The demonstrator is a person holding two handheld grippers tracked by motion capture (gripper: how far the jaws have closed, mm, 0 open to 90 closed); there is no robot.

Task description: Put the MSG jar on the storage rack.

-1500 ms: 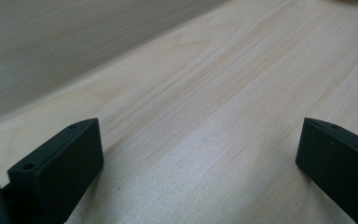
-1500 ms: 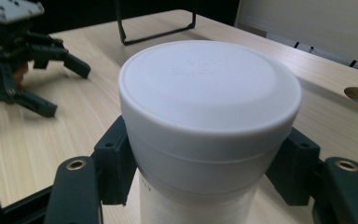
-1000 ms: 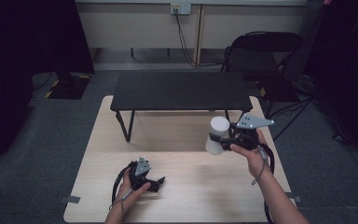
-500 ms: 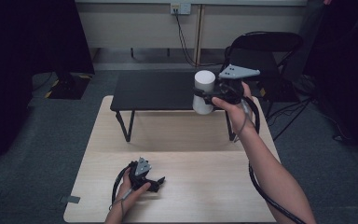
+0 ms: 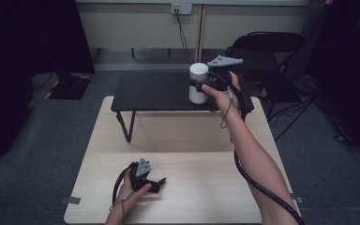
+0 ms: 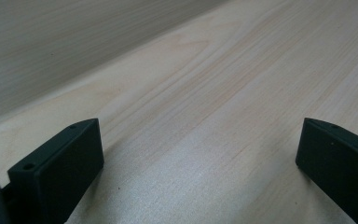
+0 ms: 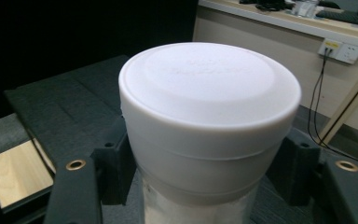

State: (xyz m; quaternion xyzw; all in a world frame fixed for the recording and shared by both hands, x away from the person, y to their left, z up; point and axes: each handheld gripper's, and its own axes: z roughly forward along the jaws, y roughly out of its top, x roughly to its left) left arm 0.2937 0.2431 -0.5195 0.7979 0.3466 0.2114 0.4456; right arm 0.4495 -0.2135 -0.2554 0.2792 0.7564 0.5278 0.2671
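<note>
From the high view, I saw my right gripper (image 5: 201, 87) clamped on a white jar (image 5: 198, 83), upright over the black bench (image 5: 154, 91) beyond the table (image 5: 201, 164). My left gripper (image 5: 155, 182) rested on the table near its front edge.

Along the left gripper view, the jaws stood wide apart, holding nothing, just above the pale wood (image 6: 205, 93).

Through the right gripper view, the jar sat between both jaws, gripped below its broad white lid (image 7: 209, 81); the body under it looked frosted.
</note>
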